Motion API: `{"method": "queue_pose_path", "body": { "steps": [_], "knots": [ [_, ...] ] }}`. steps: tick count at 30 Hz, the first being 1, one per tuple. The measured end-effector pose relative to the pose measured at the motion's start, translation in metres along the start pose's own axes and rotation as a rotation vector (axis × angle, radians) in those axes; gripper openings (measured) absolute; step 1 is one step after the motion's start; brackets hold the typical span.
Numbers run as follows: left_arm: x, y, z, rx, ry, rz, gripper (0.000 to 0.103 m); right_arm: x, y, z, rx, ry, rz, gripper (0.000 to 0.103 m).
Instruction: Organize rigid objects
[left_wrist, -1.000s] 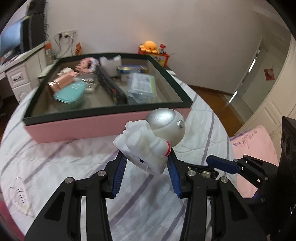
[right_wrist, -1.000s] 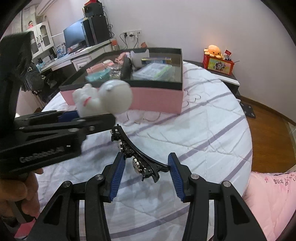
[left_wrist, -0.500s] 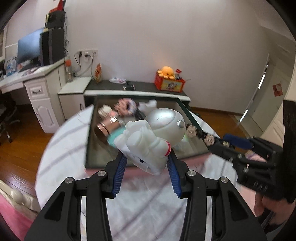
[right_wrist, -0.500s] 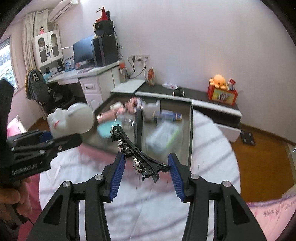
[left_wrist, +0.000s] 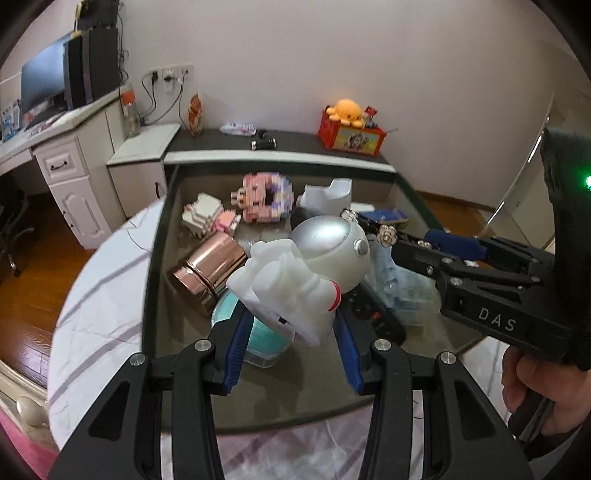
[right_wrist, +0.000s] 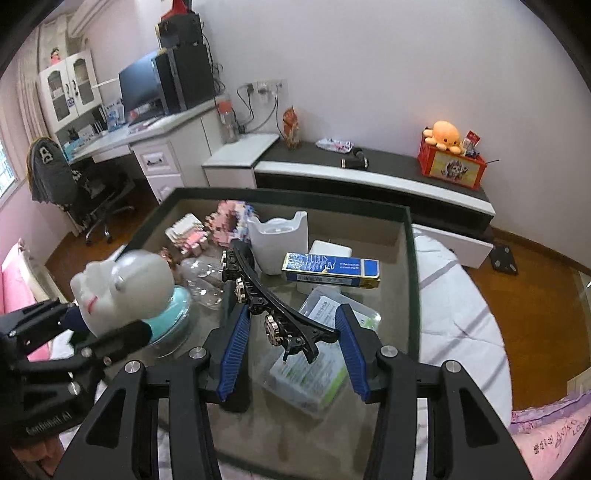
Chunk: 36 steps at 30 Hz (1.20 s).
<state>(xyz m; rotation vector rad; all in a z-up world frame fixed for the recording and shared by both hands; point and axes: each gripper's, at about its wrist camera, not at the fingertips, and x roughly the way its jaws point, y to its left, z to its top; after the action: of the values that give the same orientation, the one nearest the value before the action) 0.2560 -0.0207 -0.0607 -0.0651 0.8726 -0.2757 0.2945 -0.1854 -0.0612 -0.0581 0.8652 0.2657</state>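
Fingers of left gripper (left_wrist: 291, 325) clamped on astronaut figurine (left_wrist: 306, 273), blue pads (left_wrist: 238, 341) pressing its white body both sides, silver helmet tilted up and right of the fingers. Right gripper (right_wrist: 291, 347) fingers hold black hair clip (right_wrist: 273, 299); clip's wide end sits between the blue pads (right_wrist: 234, 350), curved jewelled arm running forward and left past the fingertips. Whether both pads touch the clip, cannot tell.

Both grippers held over open storage box (right_wrist: 413, 280) with dark rim. Below and ahead of the left fingers: teal round case (left_wrist: 229, 314), rose-gold cylinder (left_wrist: 210, 269) lying on its side to the left, block figures (left_wrist: 262, 195) further ahead. Below the right fingers: clear plastic packet (right_wrist: 314, 373); ahead, blue and gold box (right_wrist: 332, 267) and white container (right_wrist: 279, 240). Box rests on striped white cloth (right_wrist: 458, 317). Beyond it, low cabinet with orange octopus plush (right_wrist: 445, 134) on red box
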Motion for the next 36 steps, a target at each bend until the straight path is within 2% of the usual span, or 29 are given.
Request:
{"method": "queue_pose_path", "body": {
  "steps": [6, 8, 9, 10, 12, 15, 17, 19, 24, 30, 36],
  "knots": [
    [0.013, -0.003, 0.002, 0.031, 0.009, 0.036, 0.046, 0.017, -0.002, -0.001, -0.002, 0.036, -0.027, 0.05],
    [0.013, -0.004, 0.003, 0.034, 0.006, 0.043, 0.055, 0.02, -0.003, -0.004, -0.001, 0.041, -0.036, 0.052],
    [0.013, -0.004, 0.003, 0.03, 0.006, 0.045, 0.067, 0.02, -0.003, -0.004, -0.003, 0.038, -0.04, 0.061],
    [0.013, -0.004, 0.003, 0.026, 0.004, 0.049, 0.082, 0.021, -0.002, -0.004, -0.003, 0.039, -0.043, 0.075],
    [0.008, -0.004, 0.001, 0.023, -0.011, 0.058, 0.095, 0.019, -0.001, -0.007, -0.008, 0.028, -0.062, 0.082],
    [-0.008, -0.006, 0.0, 0.03, -0.049, 0.061, 0.102, 0.015, -0.004, -0.008, 0.021, 0.025, -0.053, 0.084],
    [-0.022, -0.007, 0.0, 0.022, -0.08, 0.06, 0.103, 0.009, -0.006, -0.008, 0.041, 0.013, -0.053, 0.09],
    [-0.034, -0.005, 0.0, 0.012, -0.105, 0.072, 0.103, -0.003, -0.007, -0.007, 0.063, -0.017, -0.043, 0.103],
    [-0.076, 0.0, 0.001, -0.034, -0.175, 0.107, 0.103, -0.041, 0.007, -0.002, 0.05, -0.07, -0.055, 0.103],
    [-0.142, 0.0, -0.012, -0.064, -0.266, 0.152, 0.103, -0.116, 0.029, -0.009, 0.083, -0.183, -0.058, 0.103],
    [-0.213, -0.011, -0.042, -0.061, -0.348, 0.133, 0.103, -0.203, 0.059, -0.047, 0.071, -0.298, -0.088, 0.103]
  ]
}}
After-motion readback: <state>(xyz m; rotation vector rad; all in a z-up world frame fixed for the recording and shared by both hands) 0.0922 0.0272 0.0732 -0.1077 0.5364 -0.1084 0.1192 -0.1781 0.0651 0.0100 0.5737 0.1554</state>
